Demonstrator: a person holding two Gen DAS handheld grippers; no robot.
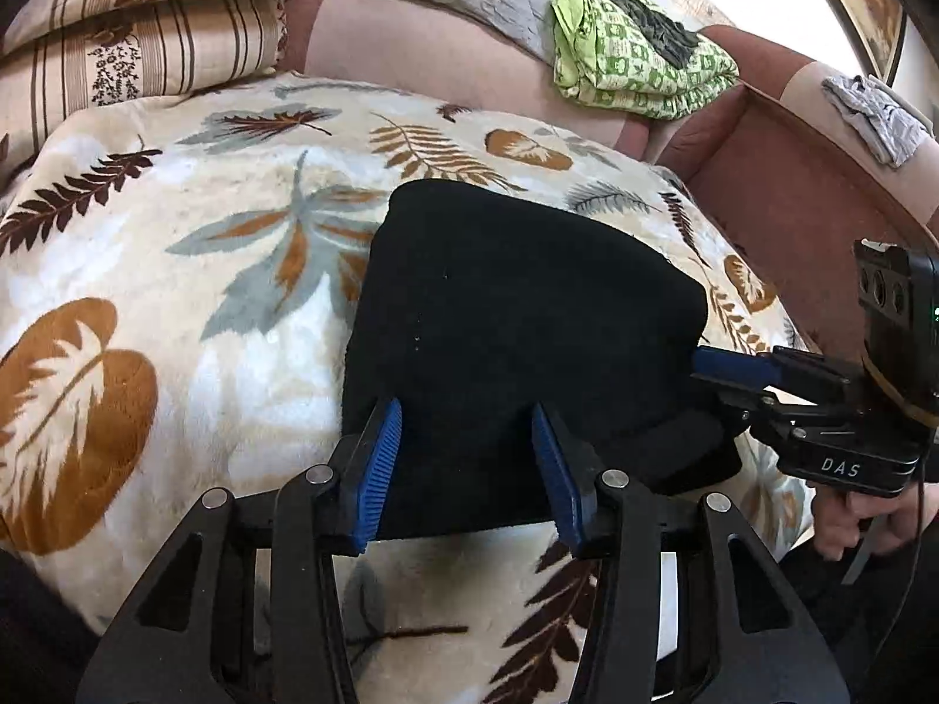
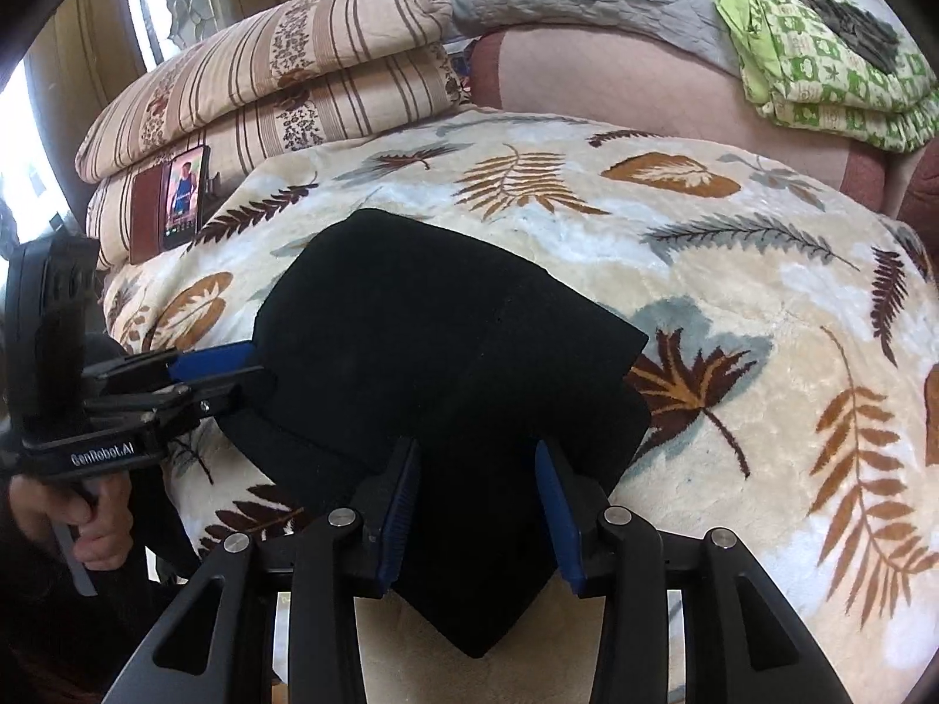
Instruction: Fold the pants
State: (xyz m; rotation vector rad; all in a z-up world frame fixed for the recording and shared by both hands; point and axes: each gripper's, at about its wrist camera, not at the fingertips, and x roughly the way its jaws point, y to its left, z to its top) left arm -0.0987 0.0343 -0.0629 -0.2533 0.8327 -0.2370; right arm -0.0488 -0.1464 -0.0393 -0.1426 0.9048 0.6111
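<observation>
Black pants lie folded into a thick block on a cream leaf-print blanket. My left gripper has its blue pads on either side of the block's near edge, and black fabric fills the gap from pad to pad. The right wrist view shows it from the side as the left gripper biting the block's left edge. My right gripper clamps the near right corner, which hangs below its pads. In the left wrist view the right gripper enters the block's right edge.
Folded striped quilts are stacked at the back left, with a lit phone leaning on them. A green patterned cloth lies on the sofa back. A grey garment sits on the sofa arm. A hand holds each handle.
</observation>
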